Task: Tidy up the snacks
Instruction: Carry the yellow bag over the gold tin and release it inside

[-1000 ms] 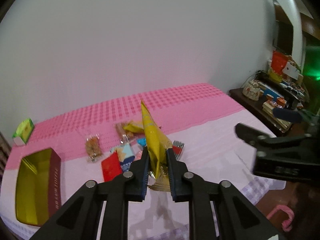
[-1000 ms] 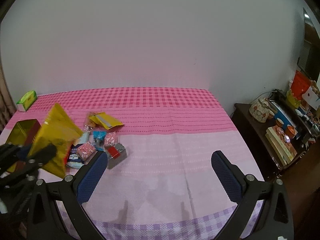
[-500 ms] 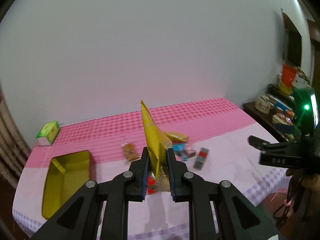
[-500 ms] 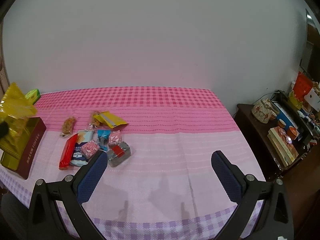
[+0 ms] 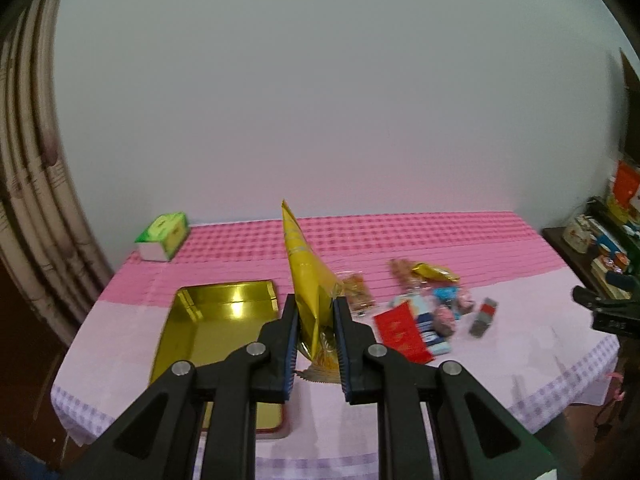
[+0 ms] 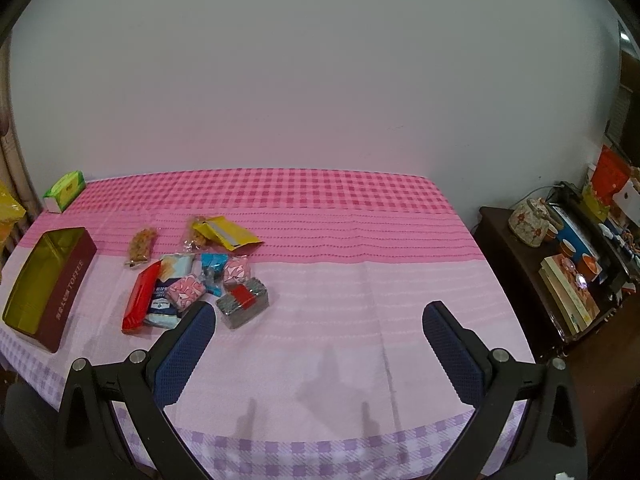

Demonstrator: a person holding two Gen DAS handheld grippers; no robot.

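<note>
Between the blue pads of the left gripper [image 5: 316, 332] stands a yellow bag [image 5: 308, 280], pinched near its bottom edge with its pointed top sticking up. The jaws are nearly closed, squeezing it tight. The bag hangs in the air near the gold tin [image 5: 212, 328], which sits open on the pink cloth [image 6: 360, 280]. The bag looks light, thin and crinkly, so it may bend or slip. Holding it by the flat sealed edge looks best. The right gripper [image 6: 320, 344] is wide open and holds nothing. More snacks [image 6: 192, 276] lie in a bunch beside the tin.
</note>
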